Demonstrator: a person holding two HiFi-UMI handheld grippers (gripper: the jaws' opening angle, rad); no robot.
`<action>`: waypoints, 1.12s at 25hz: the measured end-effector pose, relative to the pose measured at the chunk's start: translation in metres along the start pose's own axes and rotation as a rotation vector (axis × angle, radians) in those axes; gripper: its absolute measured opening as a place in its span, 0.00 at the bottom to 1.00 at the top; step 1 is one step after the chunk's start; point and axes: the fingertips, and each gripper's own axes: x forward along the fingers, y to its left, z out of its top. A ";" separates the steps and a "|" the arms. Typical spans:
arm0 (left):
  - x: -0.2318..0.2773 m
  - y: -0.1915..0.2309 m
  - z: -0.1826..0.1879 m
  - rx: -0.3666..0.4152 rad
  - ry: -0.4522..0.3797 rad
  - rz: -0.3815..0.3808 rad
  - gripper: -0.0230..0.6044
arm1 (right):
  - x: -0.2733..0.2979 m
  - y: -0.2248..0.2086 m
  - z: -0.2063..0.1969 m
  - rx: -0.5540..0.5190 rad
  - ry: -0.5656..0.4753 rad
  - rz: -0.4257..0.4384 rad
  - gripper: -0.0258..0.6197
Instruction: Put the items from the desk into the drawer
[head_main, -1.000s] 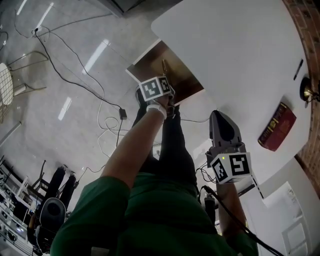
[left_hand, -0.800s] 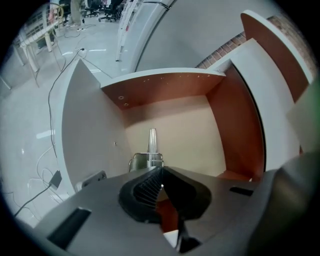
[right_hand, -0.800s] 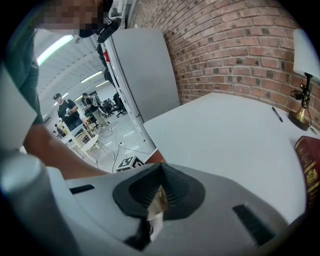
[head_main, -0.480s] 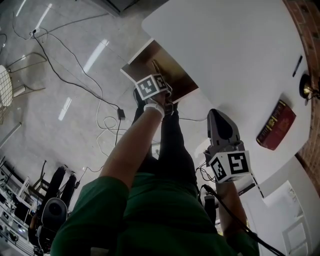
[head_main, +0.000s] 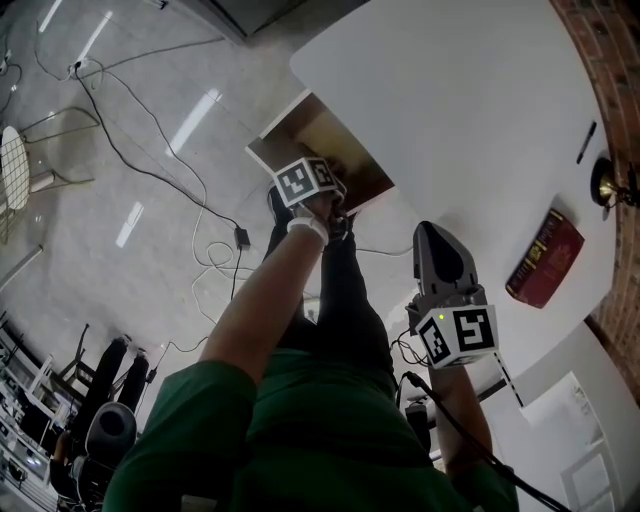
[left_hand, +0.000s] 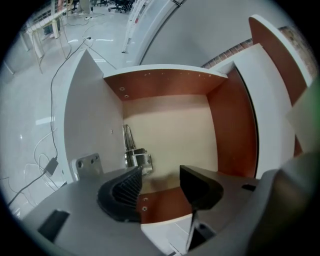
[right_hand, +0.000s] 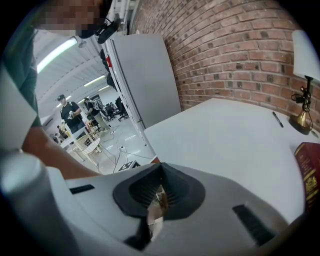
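White desk (head_main: 470, 110), red-brown drawer (left_hand: 165, 85) with beige floor, silvery metal piece (left_hand: 136, 156), dark red book (head_main: 543, 258), red brick wall (right_hand: 235, 55)

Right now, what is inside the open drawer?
One shiny metal item lies on the floor of the drawer, by its left wall; the visible rest looks bare. The left gripper, its jaws just opened with nothing between them, hides the near edge.

Open-plan office or lab hall: brick wall (right_hand: 225, 50) at upper right, polished floor (head_main: 100, 260) with trailing cables (head_main: 236, 225) at left, swivel chairs (head_main: 110, 428) at lower left, people (right_hand: 69, 112) standing under ceiling strip lights (right_hand: 57, 52) beyond.
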 end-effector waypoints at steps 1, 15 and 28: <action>0.001 -0.003 -0.001 0.007 0.006 -0.018 0.40 | 0.000 0.001 0.000 0.000 -0.001 0.002 0.05; -0.090 -0.049 0.024 0.164 -0.035 -0.182 0.39 | -0.003 0.018 0.044 -0.045 -0.074 0.030 0.05; -0.277 -0.118 0.088 0.256 -0.312 -0.443 0.09 | -0.015 0.055 0.146 -0.192 -0.231 0.071 0.05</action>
